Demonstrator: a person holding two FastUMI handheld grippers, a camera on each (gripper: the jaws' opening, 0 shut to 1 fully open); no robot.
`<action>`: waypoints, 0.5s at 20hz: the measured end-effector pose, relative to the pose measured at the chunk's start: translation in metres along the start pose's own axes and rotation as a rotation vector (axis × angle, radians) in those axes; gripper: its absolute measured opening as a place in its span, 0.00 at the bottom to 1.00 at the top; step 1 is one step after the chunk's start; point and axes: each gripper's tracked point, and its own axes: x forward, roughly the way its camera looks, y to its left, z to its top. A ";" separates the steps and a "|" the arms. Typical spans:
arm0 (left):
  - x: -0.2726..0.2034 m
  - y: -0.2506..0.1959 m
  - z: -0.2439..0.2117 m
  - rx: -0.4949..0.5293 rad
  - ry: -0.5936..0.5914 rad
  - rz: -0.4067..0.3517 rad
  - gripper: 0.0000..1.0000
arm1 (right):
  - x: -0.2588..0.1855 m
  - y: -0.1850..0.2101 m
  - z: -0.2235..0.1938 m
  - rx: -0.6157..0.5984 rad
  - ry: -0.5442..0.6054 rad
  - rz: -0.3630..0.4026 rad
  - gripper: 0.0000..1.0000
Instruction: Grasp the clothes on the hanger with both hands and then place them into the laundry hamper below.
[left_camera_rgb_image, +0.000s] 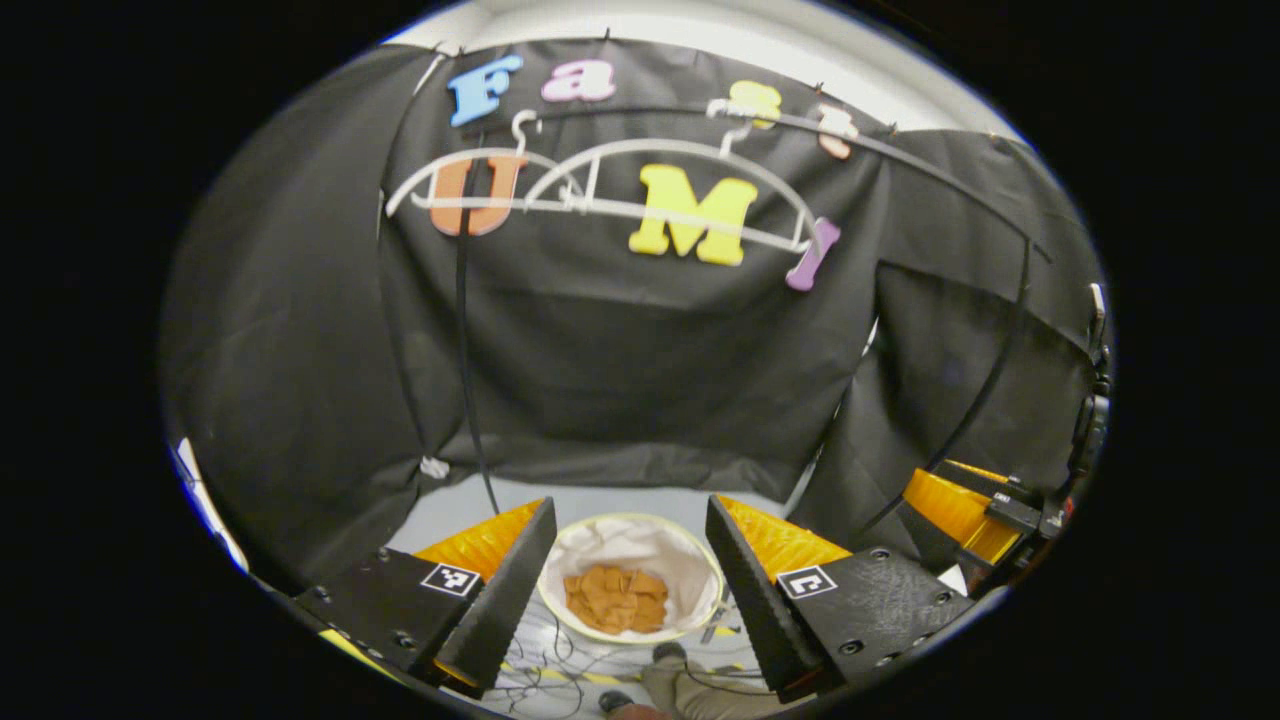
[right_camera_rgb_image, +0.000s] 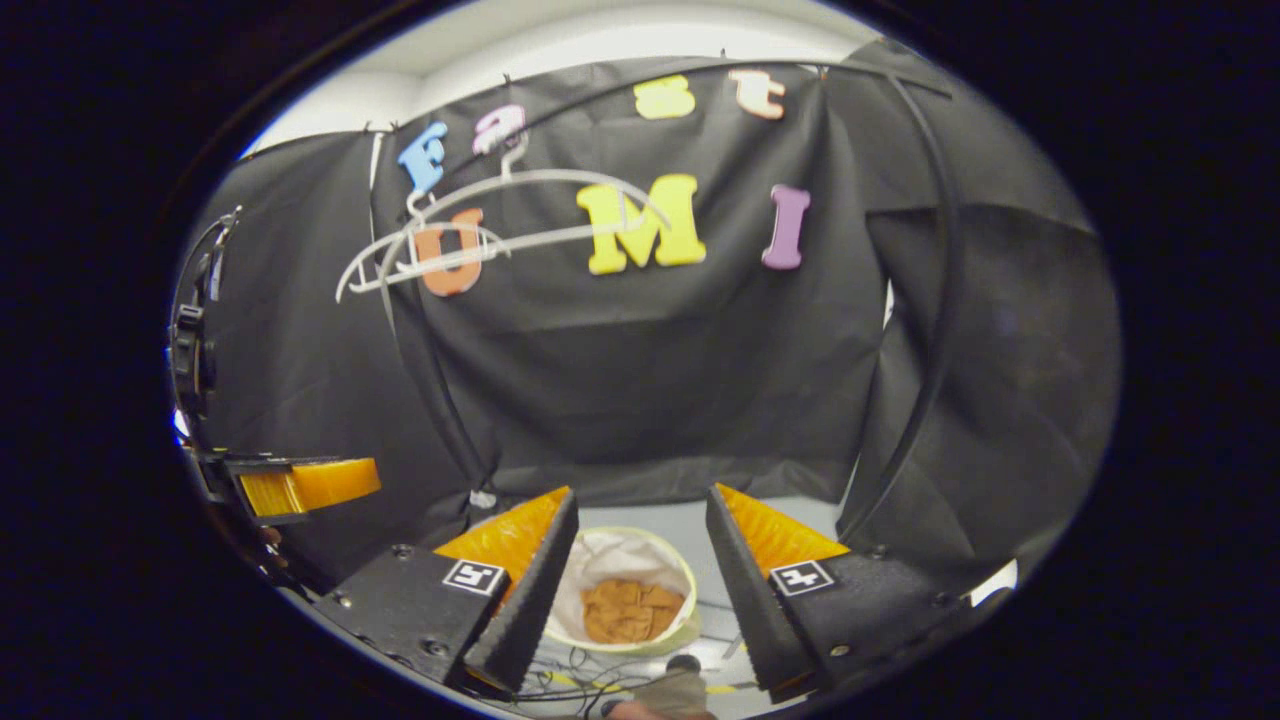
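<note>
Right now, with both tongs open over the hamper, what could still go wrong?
1. The orange cloth already lies in the hamper, and both hangers hang bare; another grab could close on nothing.
2. Cables run on the floor beside the hamper and might snag a low tong.
3. The left tongs and right tongs hover close together; they could bump.

no readable text or labels

Laundry hamper (left_camera_rgb_image: 700, 570) rim partly hidden behind fingers (left_camera_rgb_image: 520, 580); shoe (left_camera_rgb_image: 668, 652) cut off.
</note>
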 end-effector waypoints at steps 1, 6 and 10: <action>-0.013 -0.003 0.019 0.020 -0.072 0.008 0.93 | -0.015 0.004 0.009 0.016 -0.043 0.018 0.87; -0.060 -0.011 0.075 0.128 -0.396 0.069 0.84 | -0.066 -0.011 0.056 0.032 -0.275 0.039 0.96; -0.101 -0.020 0.090 0.114 -0.540 0.110 0.83 | -0.097 -0.040 0.068 -0.025 -0.348 0.052 0.99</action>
